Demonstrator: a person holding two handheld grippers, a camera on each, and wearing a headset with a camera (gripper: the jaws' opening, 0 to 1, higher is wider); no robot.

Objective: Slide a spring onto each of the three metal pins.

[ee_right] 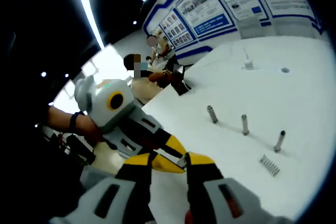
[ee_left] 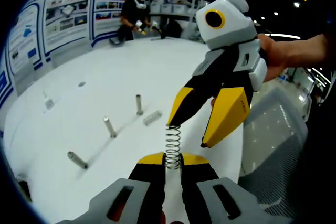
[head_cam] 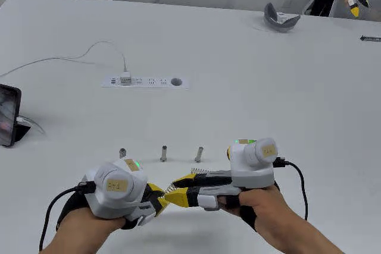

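Left gripper (ee_left: 172, 160) is clamping 1 spring (ee_left: 172, 142). The 3 pins (head_cam: 164, 153) are standing bare, w/ a 2nd spring (head_cam: 200, 171) lying just beside the rightmost one (so 0 of 3 done, I judge). Right gripper (ee_left: 189, 132), jaws apart, is touching the held spring's top.

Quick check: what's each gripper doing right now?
Left gripper: closed, holding a spring upright.
Right gripper: open, holding nothing.
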